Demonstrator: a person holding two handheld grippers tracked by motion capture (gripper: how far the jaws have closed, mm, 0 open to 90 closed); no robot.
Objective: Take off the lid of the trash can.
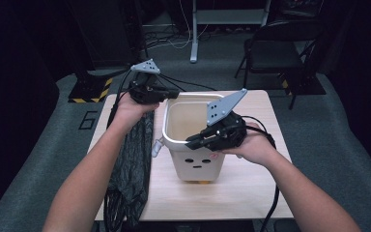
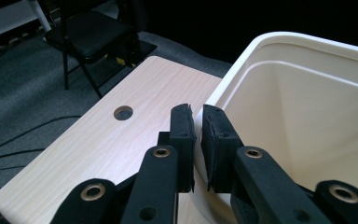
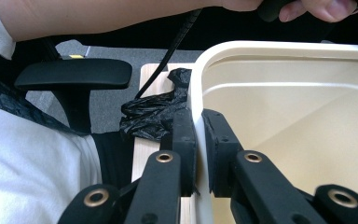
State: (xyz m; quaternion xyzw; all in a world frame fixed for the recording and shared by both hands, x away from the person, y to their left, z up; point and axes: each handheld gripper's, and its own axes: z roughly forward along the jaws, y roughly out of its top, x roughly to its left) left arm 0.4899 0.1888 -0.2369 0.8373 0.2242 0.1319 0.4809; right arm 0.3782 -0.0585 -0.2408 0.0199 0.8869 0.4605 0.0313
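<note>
Gripping the cream bin [image 1: 193, 159] by its rim w/ both grippers, you've got it pinned from two sides. Your left gripper [image 1: 170, 95] is clenched on the rim at the bin's far-left corner: in the left gripper view the rim wall [image 2: 198, 122] sits right between the two black pads [image 2: 183, 140], one pad outside the wall, the other inside over the cavity. Your right gripper [image 1: 193, 140] is clamped the same way on the near rim, approx mid-edge; in the right gripper view the rim [image 3: 197, 116] runs up between the pads, outer pad on the bin's outside face, inner pad inside.

The bin stands upright on the light wood table [image 1: 251, 188], open top up, a small face printed on its near wall, just below your right fingers. Inside looks bare as far as the views reach.

A black plastic bag [image 1: 133, 159] lies along the table's left edge, outside the bin, below your left hand [image 1: 130, 108] and hanging over the near edge; in the right gripper view it's bunched just beyond the outer pad, close to the bin's wall. A round hole in the tabletop [image 2: 123, 112] sits beyond the left outer pad. A black chair [image 1: 275, 53] stands on the floor well past the table.
</note>
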